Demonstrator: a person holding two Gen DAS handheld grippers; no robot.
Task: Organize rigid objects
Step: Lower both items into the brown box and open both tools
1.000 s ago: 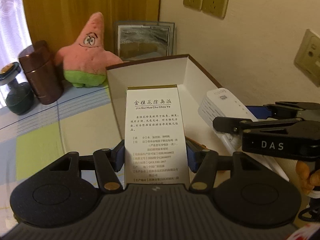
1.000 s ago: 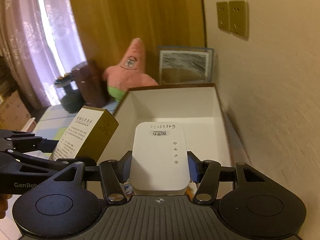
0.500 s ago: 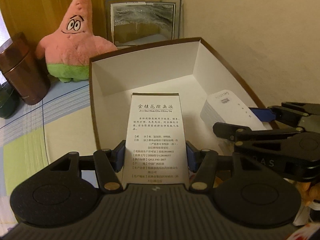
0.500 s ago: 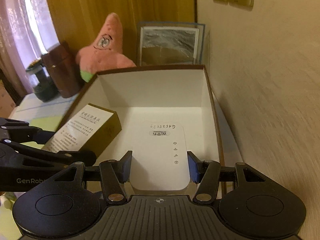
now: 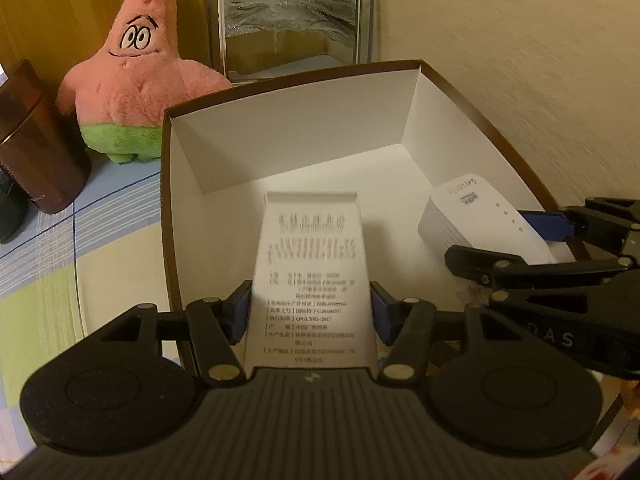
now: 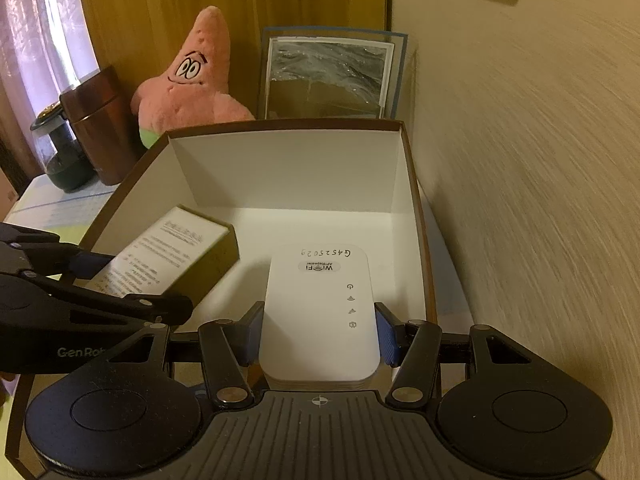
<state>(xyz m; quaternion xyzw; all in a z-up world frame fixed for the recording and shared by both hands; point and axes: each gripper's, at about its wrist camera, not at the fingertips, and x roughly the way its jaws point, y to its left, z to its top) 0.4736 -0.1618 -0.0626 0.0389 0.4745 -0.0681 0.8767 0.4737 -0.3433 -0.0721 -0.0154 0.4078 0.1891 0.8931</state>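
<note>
White card lines the open storage box (image 6: 288, 168), and both of the task's things hang inside its walls: a slim carton printed with Chinese text (image 5: 312, 280) on the box's left side and a white WiFi repeater (image 6: 320, 312) on its right, near the wall-side panel. Neither seems to rest on the floor of the box yet; I cannot tell how close the carton's far end is to it.

To finish this step well, each item should probably be lowered until its underside meets the white floor before the grip is let go, with the two kept apart so they land side by side rather than stacked. The repeater looks smooth and rounded, so it could skid if dropped from a tilt. The carton is light card and would likely tip over if freed early.

The left gripper (image 5: 310, 312) pinches the carton by its long sides, blue pads (image 5: 240, 312) pressed flat against the card. The right gripper (image 6: 318, 336) clamps the repeater the same way, about as wide.

Behind the box stand a pink star plush (image 5: 136, 76), a framed picture (image 6: 328, 76) and a brown canister (image 6: 100, 128).
</note>
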